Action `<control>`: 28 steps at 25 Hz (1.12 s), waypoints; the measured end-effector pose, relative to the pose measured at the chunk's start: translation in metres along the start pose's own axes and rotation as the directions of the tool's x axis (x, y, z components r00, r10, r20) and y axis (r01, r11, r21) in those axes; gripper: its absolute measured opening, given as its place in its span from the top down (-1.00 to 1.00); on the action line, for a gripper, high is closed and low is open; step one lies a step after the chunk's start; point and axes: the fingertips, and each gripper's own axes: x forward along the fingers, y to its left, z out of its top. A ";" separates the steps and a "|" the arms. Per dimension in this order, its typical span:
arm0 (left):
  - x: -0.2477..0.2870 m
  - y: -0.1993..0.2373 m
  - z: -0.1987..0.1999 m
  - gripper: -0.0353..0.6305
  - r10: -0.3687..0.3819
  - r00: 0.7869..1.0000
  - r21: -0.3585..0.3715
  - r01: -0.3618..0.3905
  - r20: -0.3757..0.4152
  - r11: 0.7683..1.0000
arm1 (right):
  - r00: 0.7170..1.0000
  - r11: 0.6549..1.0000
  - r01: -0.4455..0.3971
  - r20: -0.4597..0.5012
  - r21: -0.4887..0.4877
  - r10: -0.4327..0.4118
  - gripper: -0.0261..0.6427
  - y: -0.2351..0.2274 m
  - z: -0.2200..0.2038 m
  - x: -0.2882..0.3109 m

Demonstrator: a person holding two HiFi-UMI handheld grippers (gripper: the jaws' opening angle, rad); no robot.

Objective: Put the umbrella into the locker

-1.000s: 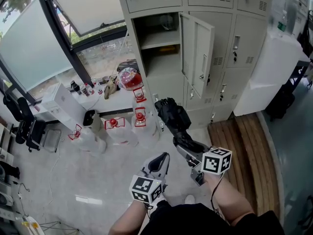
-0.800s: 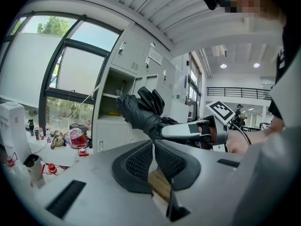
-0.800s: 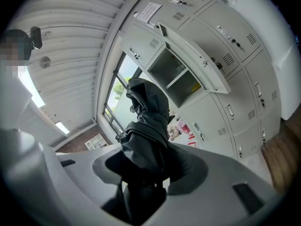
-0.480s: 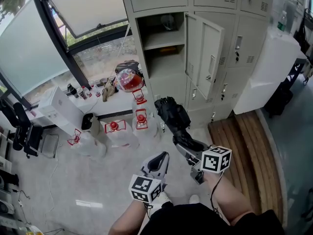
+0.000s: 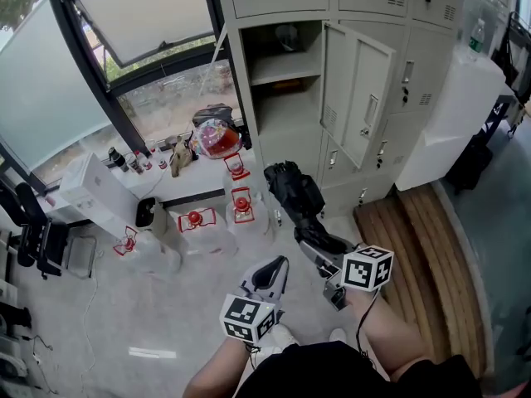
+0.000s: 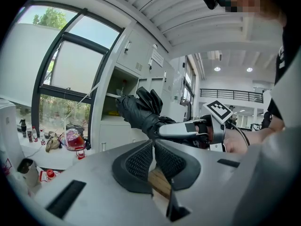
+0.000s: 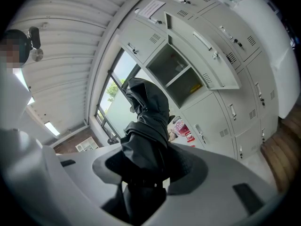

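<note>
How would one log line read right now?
right tool: shut on umbrella | left tool: shut, empty | locker door: open, umbrella outside

Head view: steeply down from overhead. Gripper views: along their jaws (near-level), all three sharing the open locker (image 5: 282, 110).

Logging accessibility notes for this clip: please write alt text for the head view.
Seen from above, the right claw grips a folded black umbrella, pointing it toward a grey locker whose door stands open. The left claw is shut and empty beside it. Red-capped jugs stand on the floor at left.
</note>
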 end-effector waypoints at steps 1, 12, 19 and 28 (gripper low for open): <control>-0.001 0.003 0.000 0.81 -0.006 1.000 0.003 0.006 -0.001 1.000 | 1.000 1.000 0.005 0.004 0.001 -0.005 0.14 0.001 0.000 0.003; -0.014 0.029 0.003 0.81 -0.038 0.999 0.004 0.038 0.001 0.999 | 0.999 0.999 0.041 0.024 0.009 -0.041 0.14 0.012 -0.003 0.026; -0.006 0.036 0.000 0.81 -0.045 0.999 -0.001 0.045 -0.012 0.999 | 0.999 0.999 0.047 0.022 0.010 -0.047 0.14 0.005 0.005 0.036; 0.022 0.046 0.008 0.81 -0.029 0.999 0.005 0.029 -0.014 1.000 | 0.999 0.999 0.037 0.014 -0.003 -0.037 0.14 -0.017 0.024 0.048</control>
